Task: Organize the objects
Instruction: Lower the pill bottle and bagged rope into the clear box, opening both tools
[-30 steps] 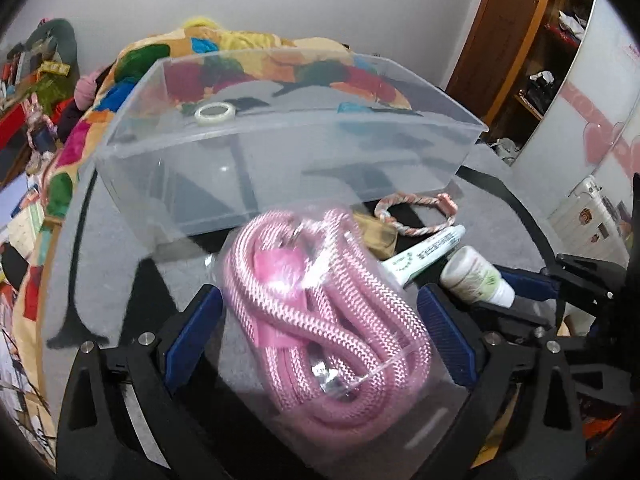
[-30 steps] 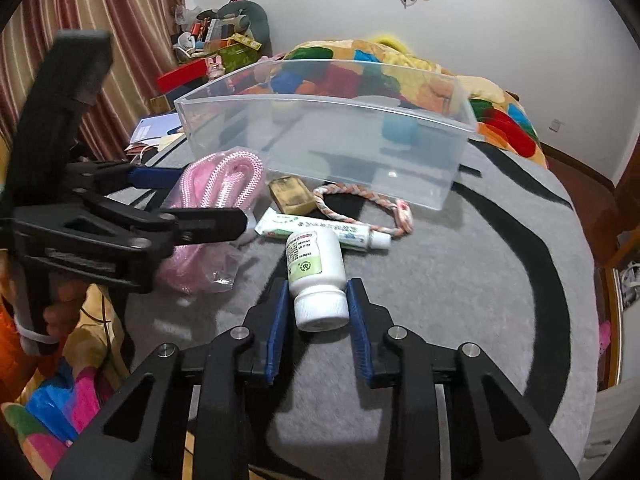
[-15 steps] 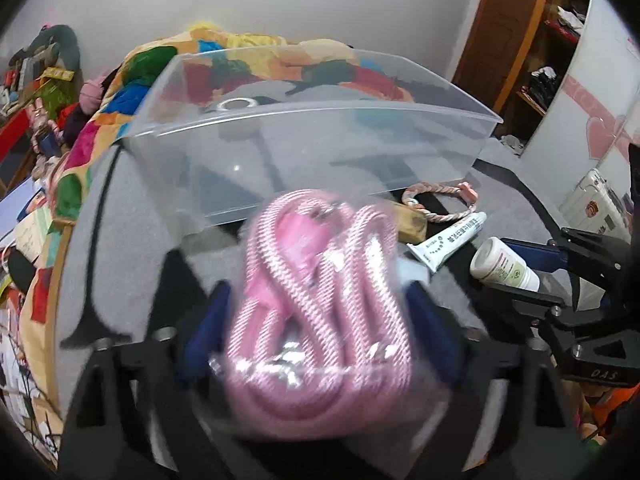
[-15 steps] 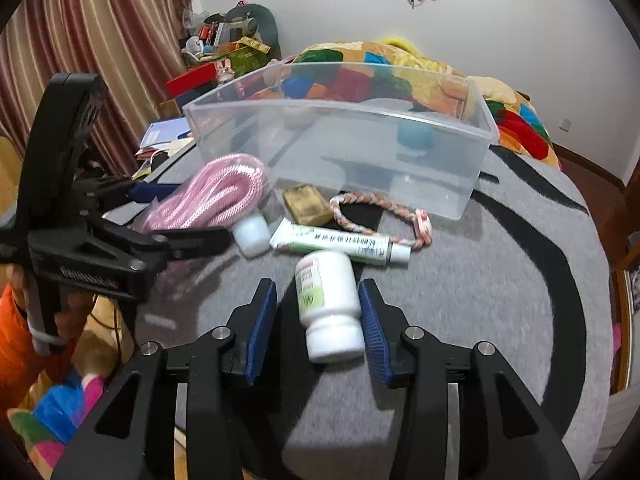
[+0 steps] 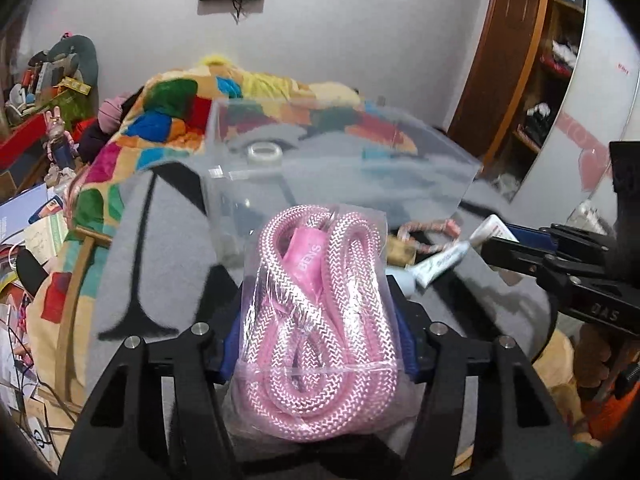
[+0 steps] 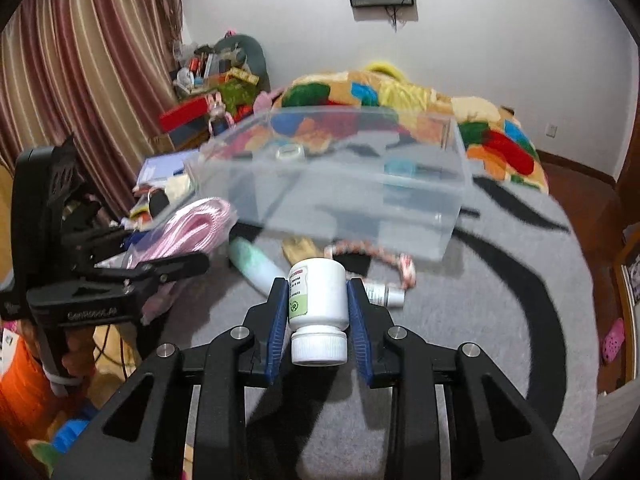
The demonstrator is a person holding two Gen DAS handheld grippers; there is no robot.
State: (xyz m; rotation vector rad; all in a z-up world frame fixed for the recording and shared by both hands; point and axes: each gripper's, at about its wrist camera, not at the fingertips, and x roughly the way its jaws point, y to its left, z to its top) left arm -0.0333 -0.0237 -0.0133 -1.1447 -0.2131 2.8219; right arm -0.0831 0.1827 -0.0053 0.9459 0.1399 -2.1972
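Observation:
My left gripper (image 5: pixel 318 332) is shut on a bagged pink rope (image 5: pixel 316 320) and holds it lifted in front of the clear plastic bin (image 5: pixel 340 176). The rope also shows in the right wrist view (image 6: pixel 188 228). My right gripper (image 6: pixel 318 312) is shut on a white pill bottle (image 6: pixel 318 304), cap toward the camera, raised above the grey rug. The bin (image 6: pixel 348 192) stands behind it with a tape roll (image 6: pixel 290 153) inside. On the rug lie a white tube (image 5: pixel 444 260), a braided ring (image 6: pixel 372 256), a tan block (image 6: pixel 300 248) and a pale green tube (image 6: pixel 256 264).
A colourful blanket (image 6: pixel 400 100) covers the bed behind the bin. Clutter and books (image 5: pixel 36 216) lie to the left of the round grey rug (image 6: pixel 500 300). A wooden shelf (image 5: pixel 532 60) stands at the right.
Both grippers have closed on their objects and lifted them: the left raised the pink rope off the rug, the right picked up the pill bottle. Both views have risen.

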